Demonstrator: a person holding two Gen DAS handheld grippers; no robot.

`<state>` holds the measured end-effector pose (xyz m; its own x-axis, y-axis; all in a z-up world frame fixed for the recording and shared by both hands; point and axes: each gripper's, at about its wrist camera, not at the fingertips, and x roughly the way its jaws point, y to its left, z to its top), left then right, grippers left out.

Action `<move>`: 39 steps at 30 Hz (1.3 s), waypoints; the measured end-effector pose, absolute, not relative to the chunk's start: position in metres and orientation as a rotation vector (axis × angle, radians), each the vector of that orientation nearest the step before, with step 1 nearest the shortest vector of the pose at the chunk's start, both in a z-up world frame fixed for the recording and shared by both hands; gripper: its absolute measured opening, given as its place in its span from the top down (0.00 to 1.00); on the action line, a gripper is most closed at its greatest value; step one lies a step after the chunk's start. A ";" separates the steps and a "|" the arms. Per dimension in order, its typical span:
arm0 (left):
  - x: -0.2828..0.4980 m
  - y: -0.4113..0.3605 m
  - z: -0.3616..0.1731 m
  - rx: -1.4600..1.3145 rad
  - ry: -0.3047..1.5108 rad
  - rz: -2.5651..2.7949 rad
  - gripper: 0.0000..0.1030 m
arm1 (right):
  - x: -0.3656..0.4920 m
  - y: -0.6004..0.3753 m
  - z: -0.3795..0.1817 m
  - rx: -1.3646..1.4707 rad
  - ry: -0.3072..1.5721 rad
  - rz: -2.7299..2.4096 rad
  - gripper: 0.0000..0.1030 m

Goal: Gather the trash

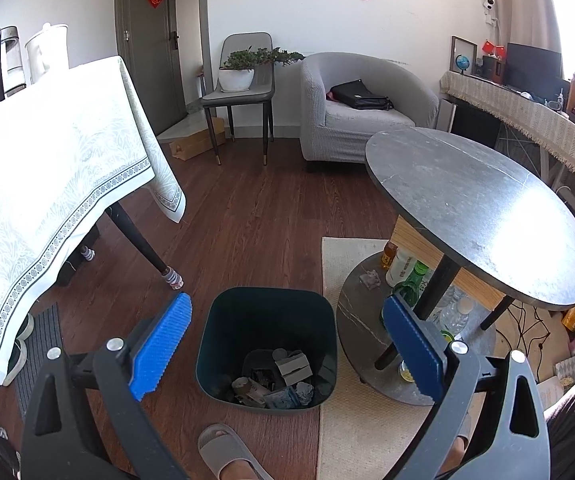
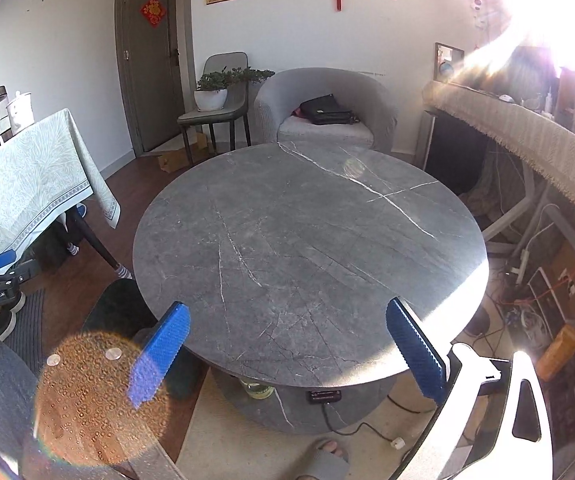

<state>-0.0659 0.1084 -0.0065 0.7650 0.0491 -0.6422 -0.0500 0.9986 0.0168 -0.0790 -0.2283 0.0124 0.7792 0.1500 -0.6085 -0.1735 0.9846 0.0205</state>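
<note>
The left hand-held gripper [image 1: 285, 354] hangs over the dark bin [image 1: 265, 346] on the floor, its blue pads spread wide with nothing between them. The trash [image 1: 275, 384], crumpled paper and small cartons, lies at the bottom of the bin. The right hand-held gripper [image 2: 287, 354] is also spread to full width and empty, aimed across the round grey surface [image 2: 307, 240], which shows no litter on top. Judged from this, a deposit step is complete and the collection is at or near its end. Bottles [image 1: 407, 276] stand on the lower shelf [image 1: 357, 304] beside the bin; whether they count as trash cannot be told. The next move calls for locating any remaining item before either gripper narrows.
</note>
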 end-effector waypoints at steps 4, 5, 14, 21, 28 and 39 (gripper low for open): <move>-0.066 0.108 -0.006 -0.001 0.696 0.058 0.04 | -0.077 -0.225 0.012 -0.048 0.664 0.175 0.04; -0.065 0.108 -0.007 -0.003 0.696 0.058 0.04 | -0.077 -0.224 0.012 -0.052 0.663 0.174 0.04; -0.066 0.109 -0.006 -0.012 0.695 0.052 0.04 | -0.078 -0.224 0.012 -0.055 0.665 0.176 0.03; -0.066 0.110 -0.006 -0.022 0.694 0.046 0.05 | -0.078 -0.222 0.011 -0.068 0.669 0.177 0.04; -0.066 0.110 -0.005 -0.025 0.692 0.044 0.05 | -0.077 -0.223 0.011 -0.070 0.671 0.177 0.04; -0.065 0.110 -0.004 -0.029 0.691 0.041 0.05 | -0.076 -0.222 0.010 -0.077 0.677 0.178 0.04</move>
<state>-0.0648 0.1104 -0.0043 0.7696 0.0281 -0.6379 -0.0475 0.9988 -0.0134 -0.0758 -0.2219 0.0100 0.7650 0.1390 -0.6289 -0.1891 0.9819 -0.0130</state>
